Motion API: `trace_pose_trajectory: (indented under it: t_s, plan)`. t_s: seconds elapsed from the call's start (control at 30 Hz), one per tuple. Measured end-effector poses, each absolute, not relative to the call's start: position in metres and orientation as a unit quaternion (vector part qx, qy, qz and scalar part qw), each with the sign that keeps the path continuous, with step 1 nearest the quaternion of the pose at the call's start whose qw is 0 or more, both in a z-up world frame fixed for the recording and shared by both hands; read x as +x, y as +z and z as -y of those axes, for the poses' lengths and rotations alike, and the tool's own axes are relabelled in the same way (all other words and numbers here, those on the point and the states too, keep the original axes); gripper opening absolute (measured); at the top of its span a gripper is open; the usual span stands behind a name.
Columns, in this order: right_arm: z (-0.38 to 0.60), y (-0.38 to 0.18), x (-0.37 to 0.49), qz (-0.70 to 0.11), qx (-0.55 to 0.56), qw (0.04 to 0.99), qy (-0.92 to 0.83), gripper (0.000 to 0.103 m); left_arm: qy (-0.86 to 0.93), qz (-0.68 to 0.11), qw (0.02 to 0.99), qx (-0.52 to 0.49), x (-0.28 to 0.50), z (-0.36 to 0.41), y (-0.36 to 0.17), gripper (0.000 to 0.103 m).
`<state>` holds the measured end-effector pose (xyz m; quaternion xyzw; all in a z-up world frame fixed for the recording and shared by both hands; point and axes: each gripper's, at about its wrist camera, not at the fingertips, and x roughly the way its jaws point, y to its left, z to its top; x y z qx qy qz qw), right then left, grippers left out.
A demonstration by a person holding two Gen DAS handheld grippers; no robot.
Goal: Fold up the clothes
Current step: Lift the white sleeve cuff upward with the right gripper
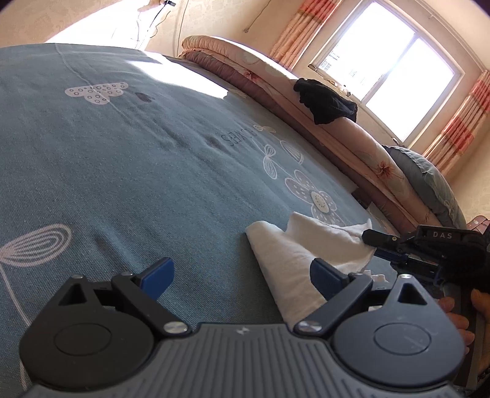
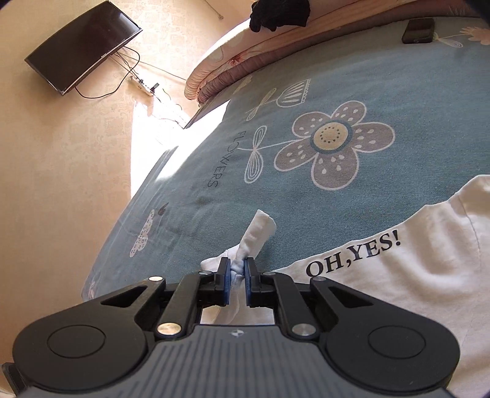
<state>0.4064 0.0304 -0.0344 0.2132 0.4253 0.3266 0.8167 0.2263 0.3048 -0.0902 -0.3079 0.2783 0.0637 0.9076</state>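
Cloth pinched tight in the right gripper (image 2: 235,271): its blue pads (image 2: 226,281) press from both sides on a bunched edge of the white shirt (image 2: 398,275), and a twisted tail of that fabric sticks up past the fingertips. Shirt lies on the blue bedspread (image 2: 306,189), just below the big printed flower (image 2: 333,144), with its "OH,YES!" lettering facing up. Over on the other side, the left gripper (image 1: 242,277) hovers low over the bedspread (image 1: 122,183) with its fingers (image 1: 159,274) spread wide, nothing between them; the shirt (image 1: 284,263) runs under its right finger only. From the left wrist view the right gripper (image 1: 372,237) comes in from the right edge, tips on the shirt's far corner, a hand (image 1: 459,318) behind it. Beyond the flower, a rolled pink quilt (image 2: 220,70) runs along the bed edge, a dark garment (image 2: 278,13) draped on top, a phone (image 2: 418,30) beside it. TV (image 2: 82,46) on the wall.
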Motion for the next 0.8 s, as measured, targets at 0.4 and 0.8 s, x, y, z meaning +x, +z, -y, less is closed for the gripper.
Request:
trace_pose_trajectory:
  t_s: [0.4,0.8]
  plan:
    - [0.085,-0.013,0.408,-0.382,0.237,0.865,0.222,0.011,0.036,-0.292,0.913,-0.284,0.241,-0.277,-0.088,0.095]
    - [0.169,-0.015,0.395,-0.362,0.254,0.885,0.144,0.011,0.024,-0.308,0.913,-0.266,0.253,-0.259,-0.090,0.095]
